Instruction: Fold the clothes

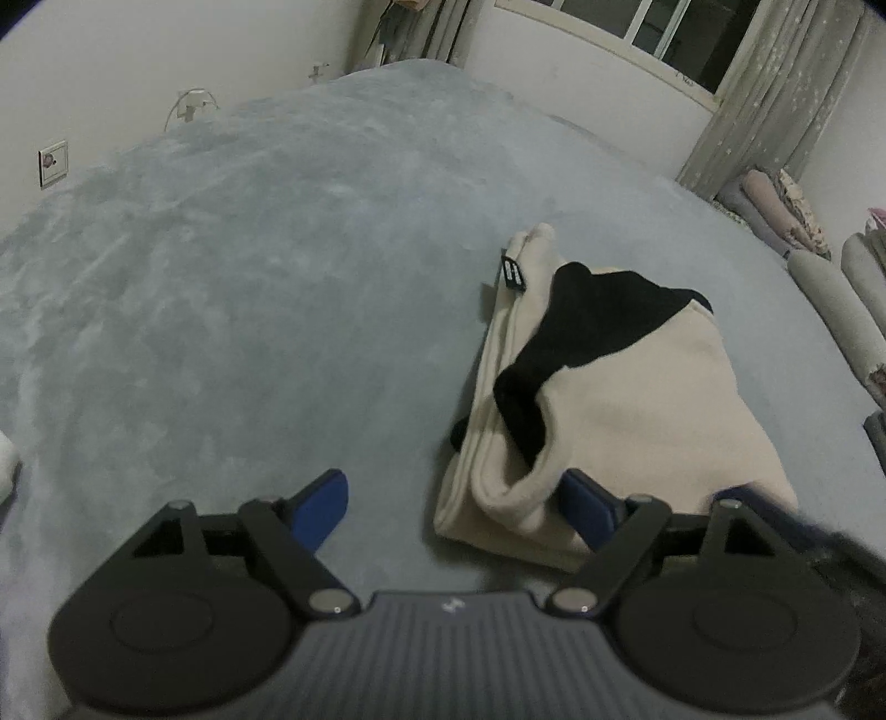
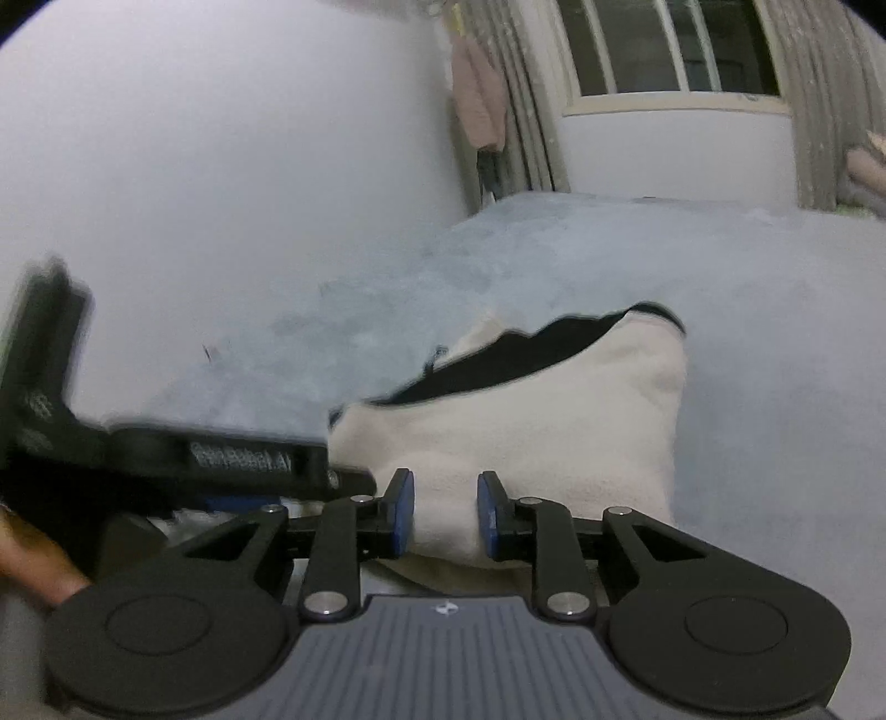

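A folded cream garment point(image 1: 637, 399) with a black panel point(image 1: 587, 321) and a small black tag point(image 1: 512, 272) lies on the grey-blue bed cover point(image 1: 249, 288). My left gripper point(image 1: 457, 509) is open wide at the garment's near left corner. Its right finger point(image 1: 587, 512) touches the rolled cream edge, and its left finger point(image 1: 326, 507) is over bare cover. In the right wrist view my right gripper point(image 2: 446, 515) is shut on a bunched fold of the cream garment point(image 2: 554, 421) at its near edge. The left gripper's body point(image 2: 221, 459) shows blurred beside it.
A white wall with a switch plate point(image 1: 53, 163) borders the bed on the left. A window point(image 1: 637, 27) and curtains point(image 1: 775, 99) stand at the far end. Rolled bedding point(image 1: 830, 288) is stacked on the right. A person's hand point(image 2: 33, 559) shows at the lower left.
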A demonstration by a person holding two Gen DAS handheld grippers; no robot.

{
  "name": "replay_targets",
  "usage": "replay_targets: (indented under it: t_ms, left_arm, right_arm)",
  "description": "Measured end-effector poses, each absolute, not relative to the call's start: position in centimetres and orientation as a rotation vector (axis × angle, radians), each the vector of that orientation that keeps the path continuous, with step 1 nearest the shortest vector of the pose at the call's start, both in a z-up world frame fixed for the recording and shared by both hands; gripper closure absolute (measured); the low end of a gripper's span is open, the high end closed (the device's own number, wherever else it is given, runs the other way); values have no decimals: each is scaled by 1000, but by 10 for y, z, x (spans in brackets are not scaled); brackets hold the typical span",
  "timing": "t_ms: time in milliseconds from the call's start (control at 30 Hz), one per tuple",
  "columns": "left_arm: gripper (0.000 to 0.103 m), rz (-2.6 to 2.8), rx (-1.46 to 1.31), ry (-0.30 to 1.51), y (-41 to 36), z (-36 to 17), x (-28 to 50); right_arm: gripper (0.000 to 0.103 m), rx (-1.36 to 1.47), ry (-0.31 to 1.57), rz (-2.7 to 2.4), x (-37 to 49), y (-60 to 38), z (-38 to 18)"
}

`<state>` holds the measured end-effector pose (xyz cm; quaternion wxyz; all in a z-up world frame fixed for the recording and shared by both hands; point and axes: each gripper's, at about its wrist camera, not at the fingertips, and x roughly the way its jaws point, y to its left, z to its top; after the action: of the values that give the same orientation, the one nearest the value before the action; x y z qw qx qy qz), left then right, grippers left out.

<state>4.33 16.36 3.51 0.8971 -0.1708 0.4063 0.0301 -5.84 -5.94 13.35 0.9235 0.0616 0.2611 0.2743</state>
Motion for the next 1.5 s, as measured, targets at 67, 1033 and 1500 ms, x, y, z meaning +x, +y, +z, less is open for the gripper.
replay_targets:
  t_ms: [67, 1033, 1500]
  left_arm:
    - [19, 65, -347, 844, 162, 35, 43]
    - [15, 109, -354, 800, 159, 31, 52]
    - [14, 101, -328, 808, 157, 30, 52]
  right_arm:
    - [79, 169, 516, 529, -59, -74, 139]
    - [85, 83, 586, 470, -55, -74, 114]
    - [57, 110, 640, 450, -38, -101, 111]
